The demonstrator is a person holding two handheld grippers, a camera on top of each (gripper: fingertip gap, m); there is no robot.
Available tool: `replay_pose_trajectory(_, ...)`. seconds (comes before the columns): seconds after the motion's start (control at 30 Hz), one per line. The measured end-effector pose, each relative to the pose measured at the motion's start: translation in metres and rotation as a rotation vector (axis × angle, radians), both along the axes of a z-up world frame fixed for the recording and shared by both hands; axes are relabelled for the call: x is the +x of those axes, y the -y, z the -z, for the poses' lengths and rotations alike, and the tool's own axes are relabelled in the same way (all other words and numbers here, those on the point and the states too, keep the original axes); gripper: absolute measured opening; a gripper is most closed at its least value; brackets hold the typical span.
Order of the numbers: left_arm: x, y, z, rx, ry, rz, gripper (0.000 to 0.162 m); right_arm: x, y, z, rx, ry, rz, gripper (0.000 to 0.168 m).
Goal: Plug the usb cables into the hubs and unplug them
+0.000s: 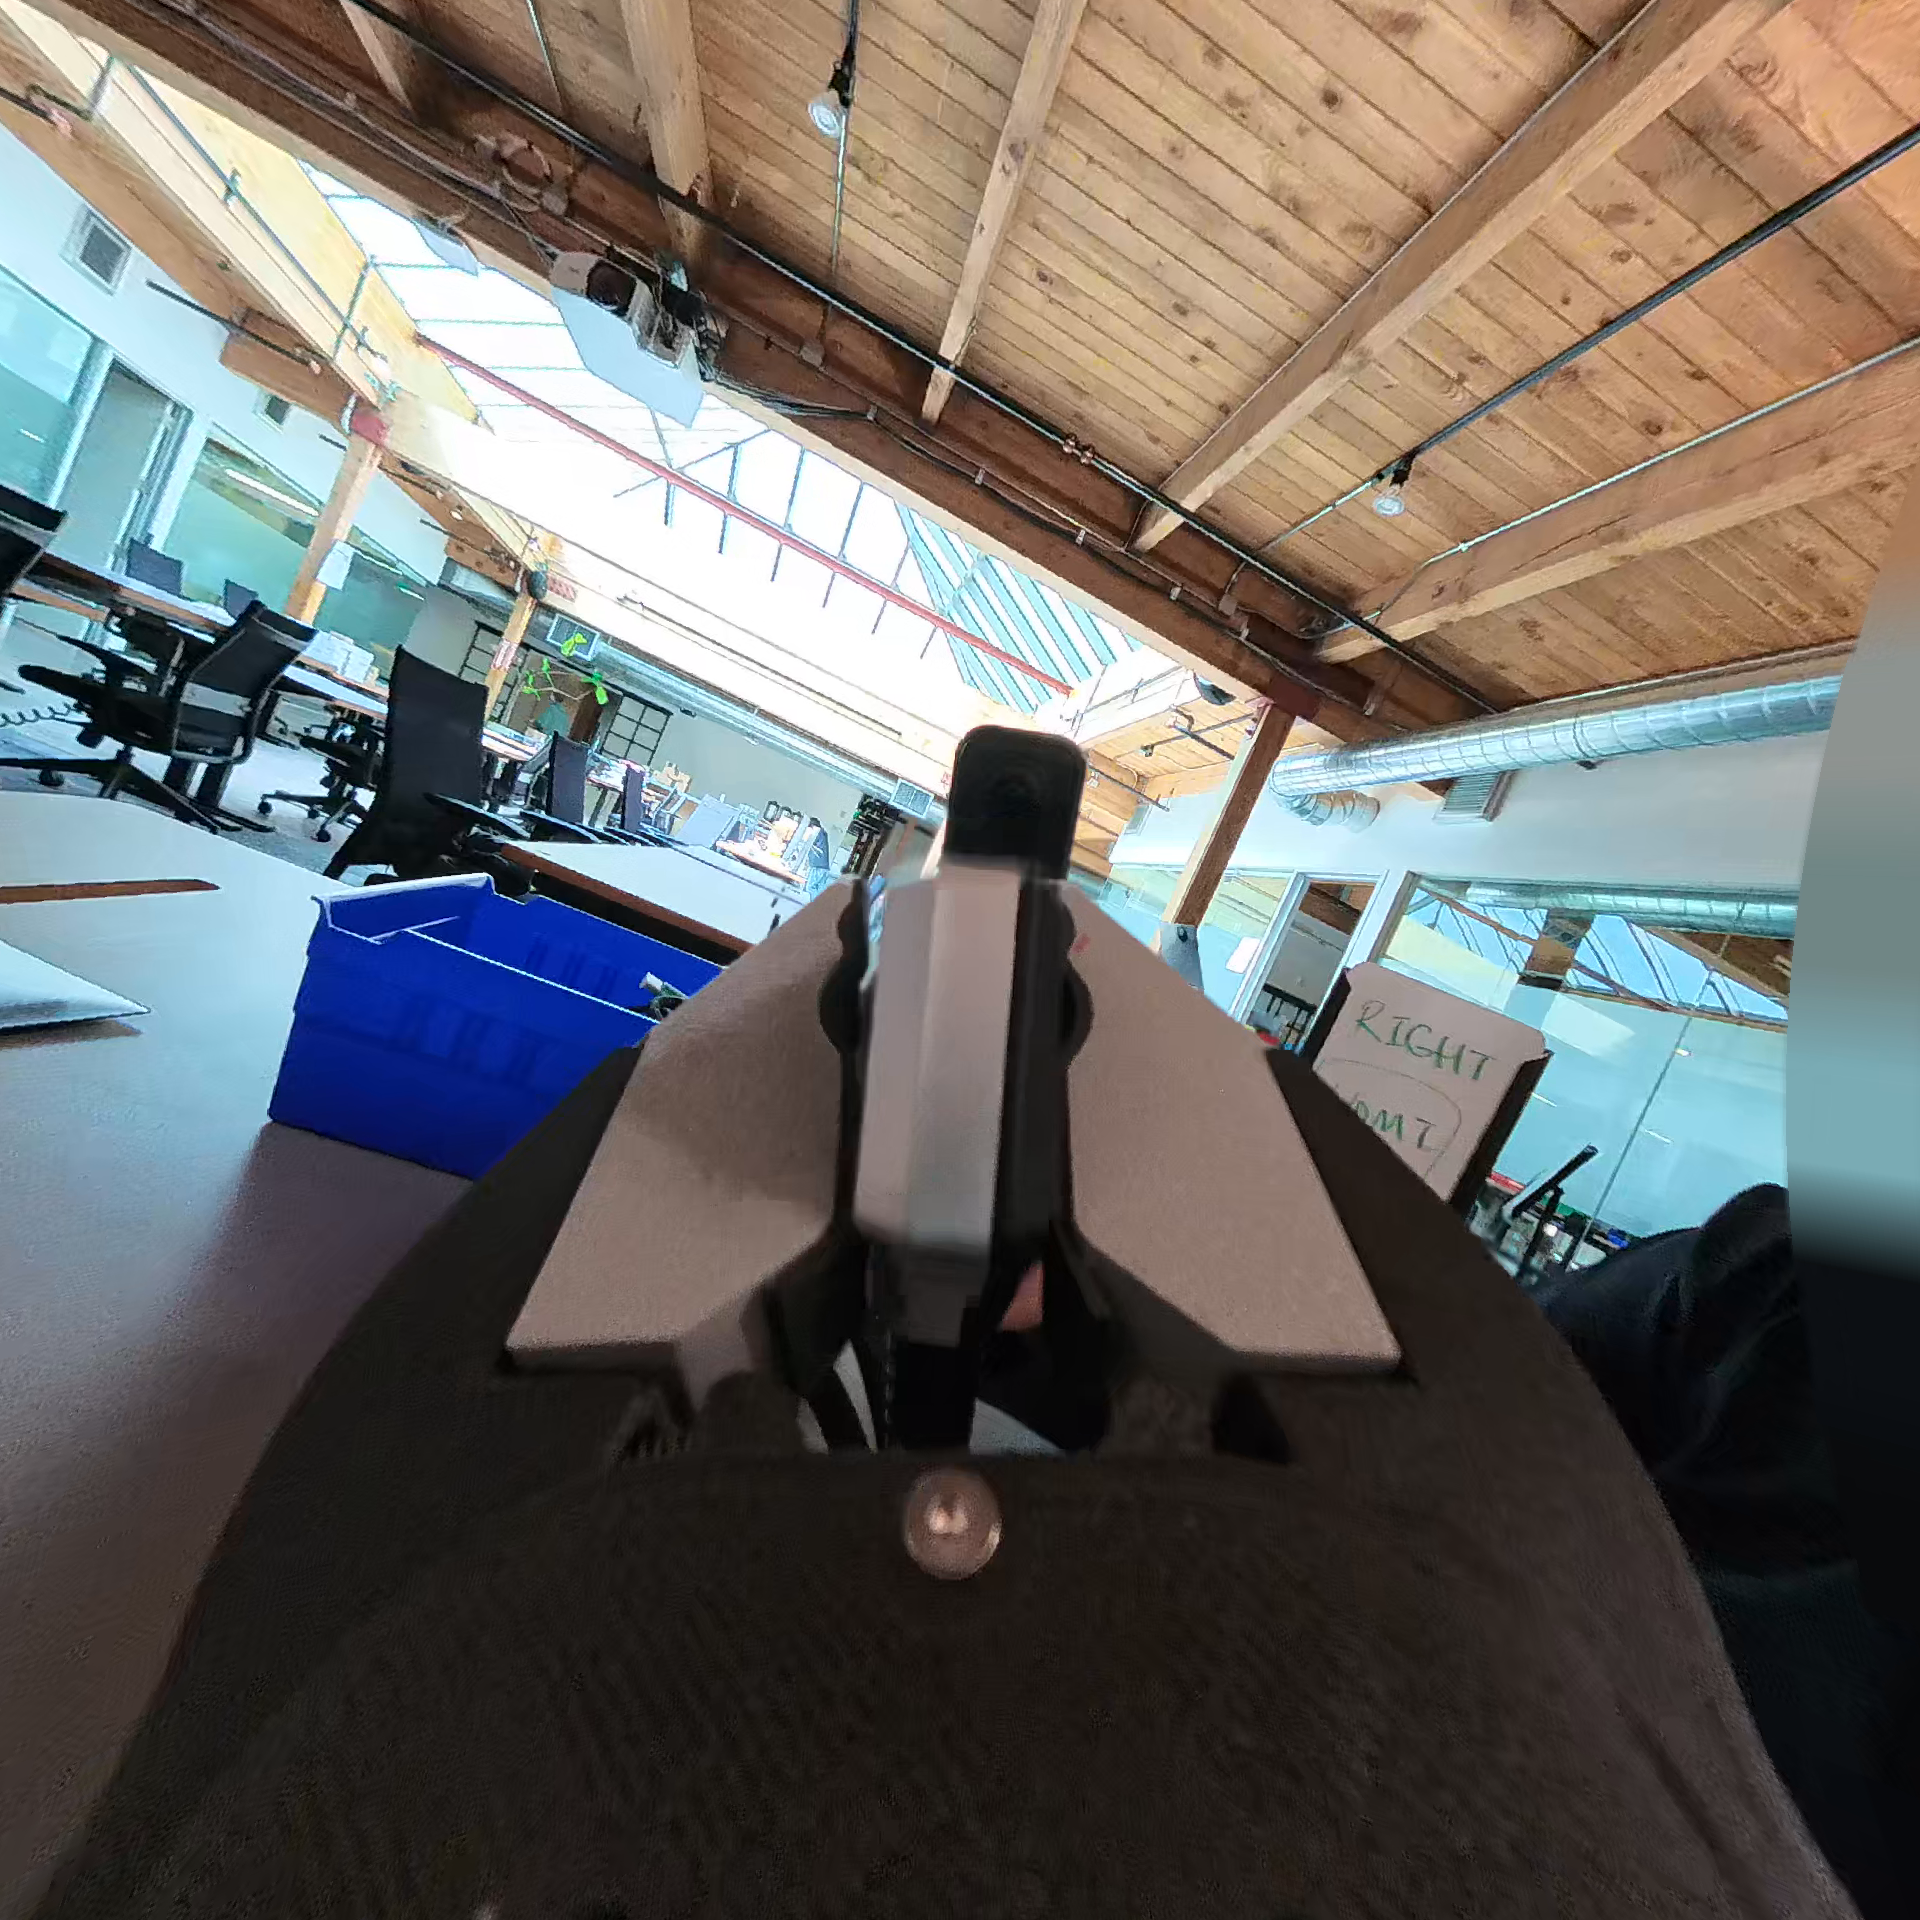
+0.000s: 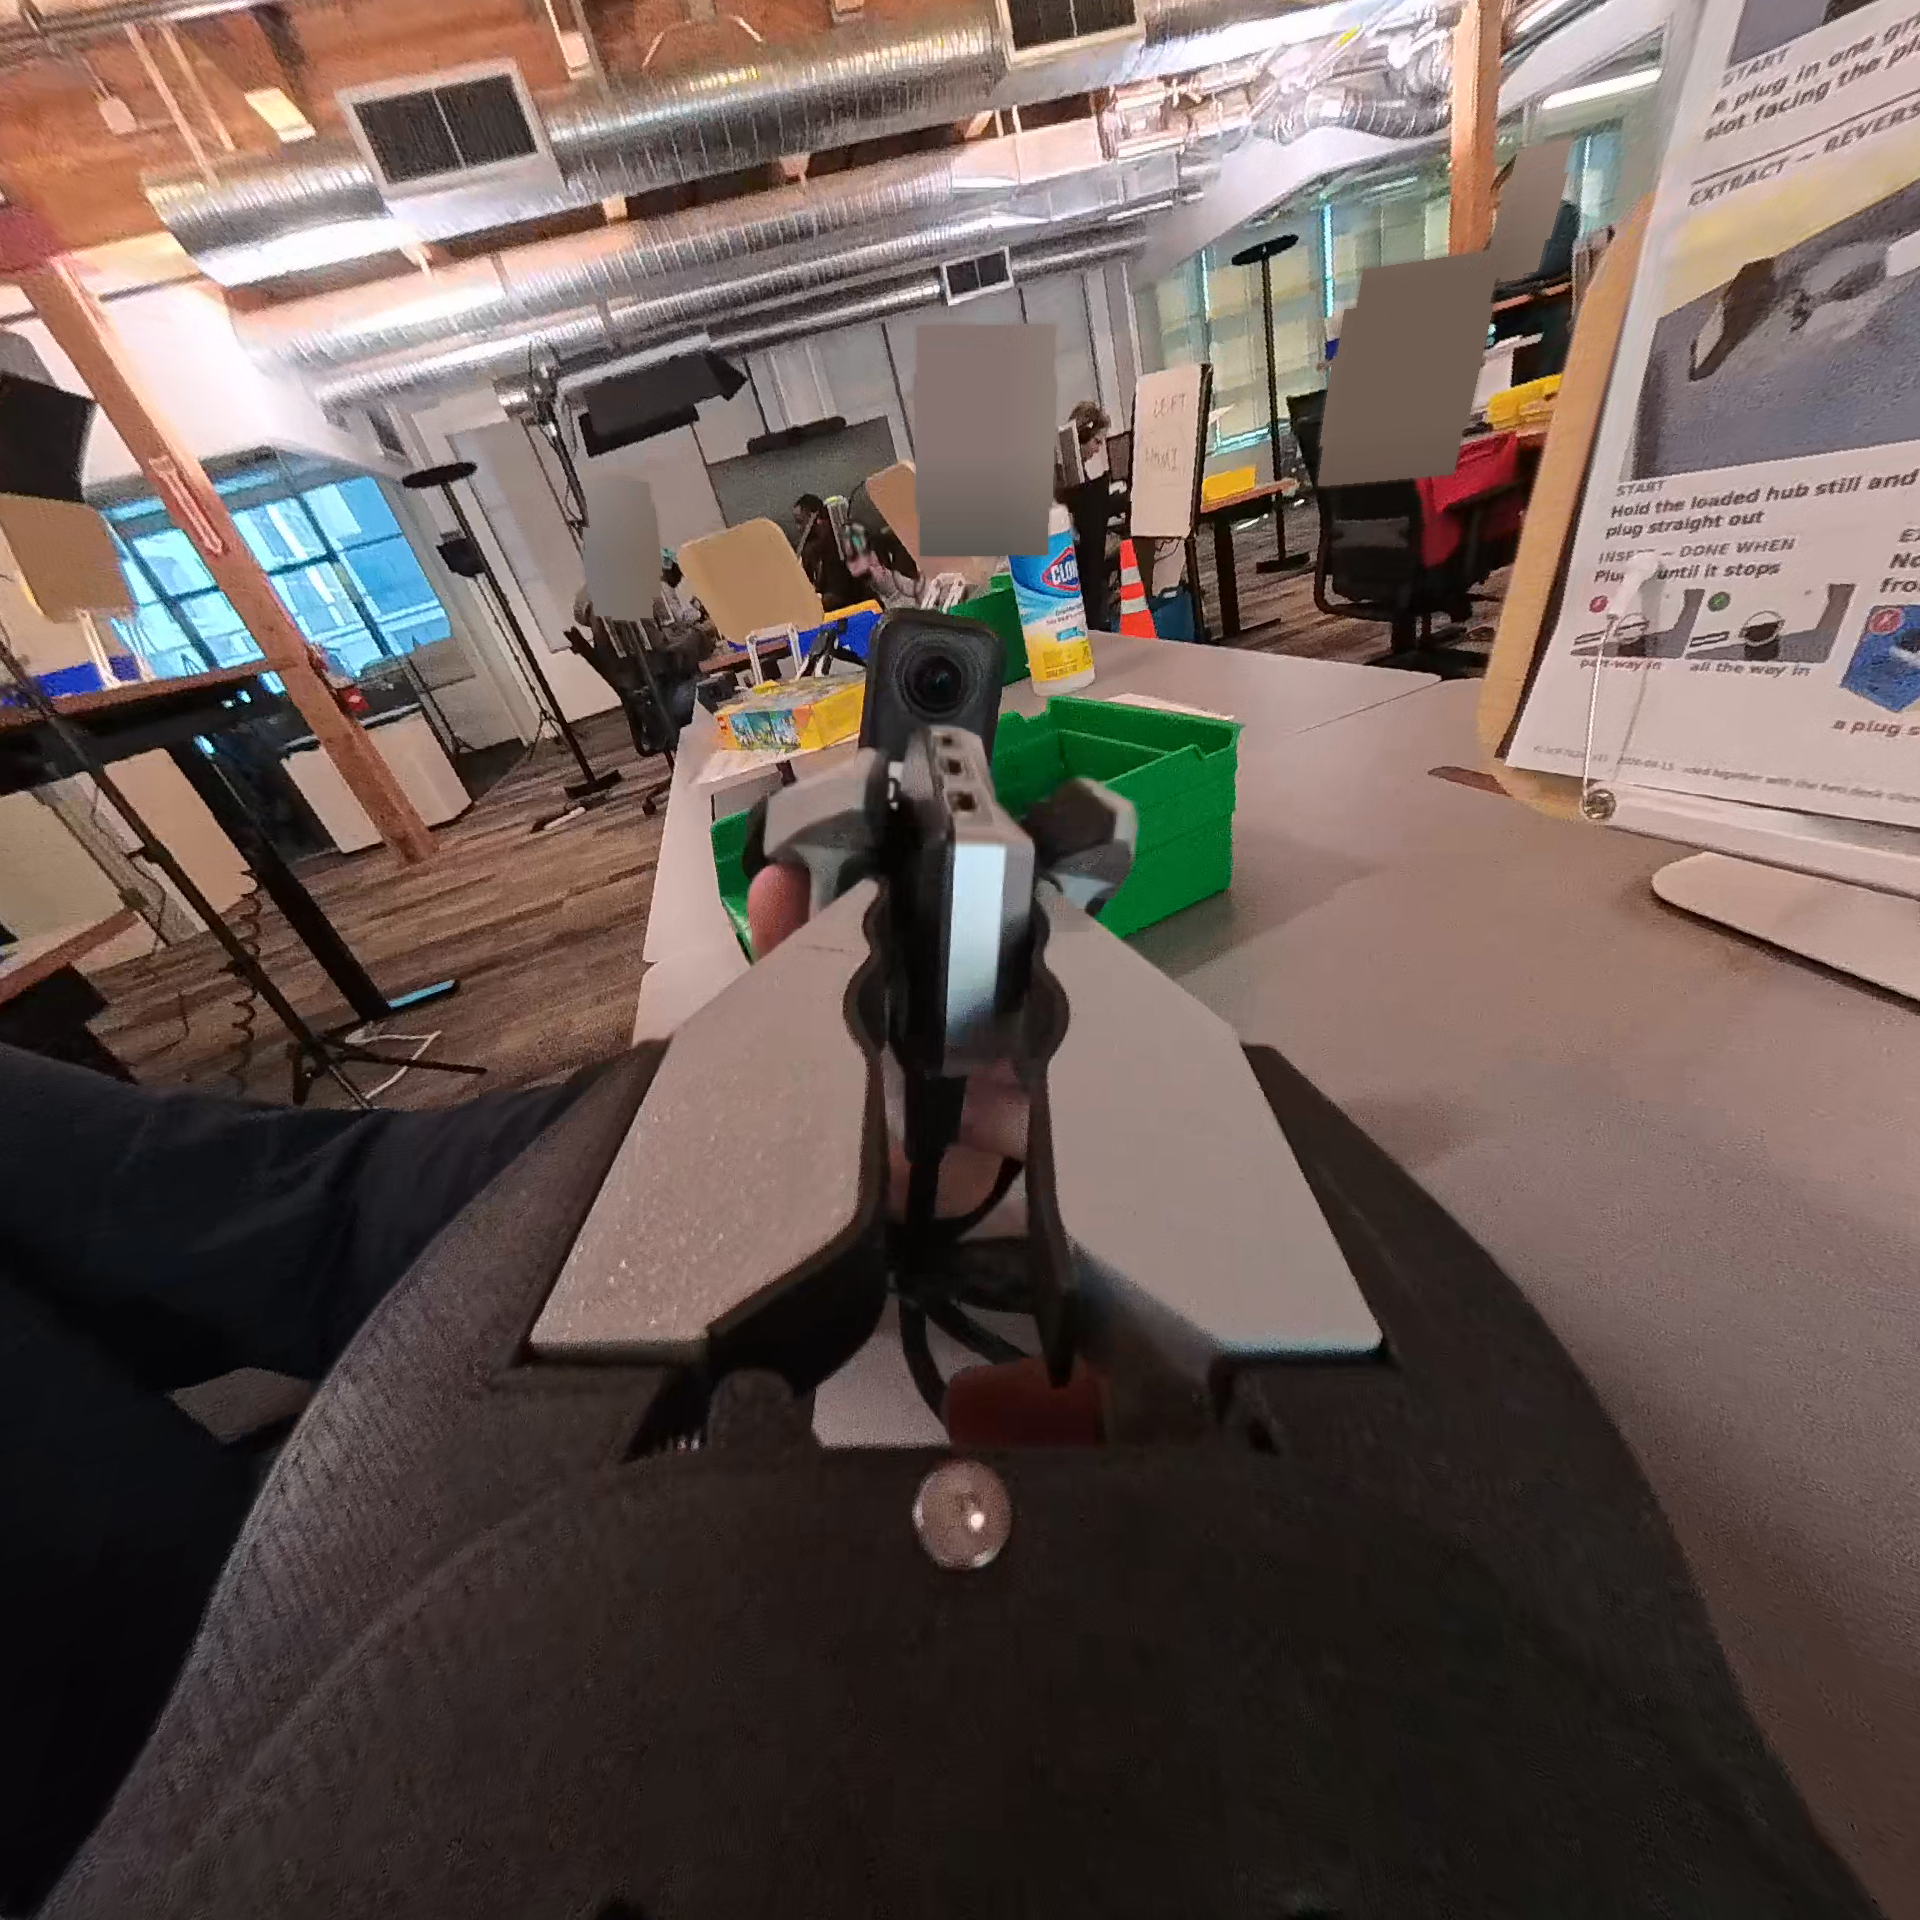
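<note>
Blue bin (image 1: 436,1039) at L on table (image 1: 156,1247). L gripper (image 1: 956,935) pinches grey hub (image 1: 925,1091) in the air. R gripper (image 2: 956,935) clamps the same hub from opposite end, green bin (image 2: 1143,790) behind. Risk, I think: if grippers pull out of line, hub twists and slips from pads.
</note>
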State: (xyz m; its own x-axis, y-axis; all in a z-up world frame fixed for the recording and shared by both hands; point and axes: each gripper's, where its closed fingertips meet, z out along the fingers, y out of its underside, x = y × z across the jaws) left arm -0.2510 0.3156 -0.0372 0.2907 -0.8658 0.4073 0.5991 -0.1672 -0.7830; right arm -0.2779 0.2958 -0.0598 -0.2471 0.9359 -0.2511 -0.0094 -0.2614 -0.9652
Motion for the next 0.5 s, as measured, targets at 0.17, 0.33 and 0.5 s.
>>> replay_pose_trajectory(0.17, -0.006, -0.002, -0.002, 0.001, 0.020, -0.033, 0.040, -0.002, 0.006, 0.006, 0.014, 0.007, -0.029, 0.017)
replay_pose_trajectory(0.33, -0.029, -0.014, -0.001, -0.008, -0.036, -0.208, 0.051, 0.014, -0.010, -0.009, 0.086, 0.005, 0.077, 0.016)
replay_pose_trajectory(0.5, -0.064, -0.023, 0.000, 0.019, -0.129, -0.505, 0.042, 0.062, -0.053, -0.072, 0.267, -0.009, 0.328, 0.016)
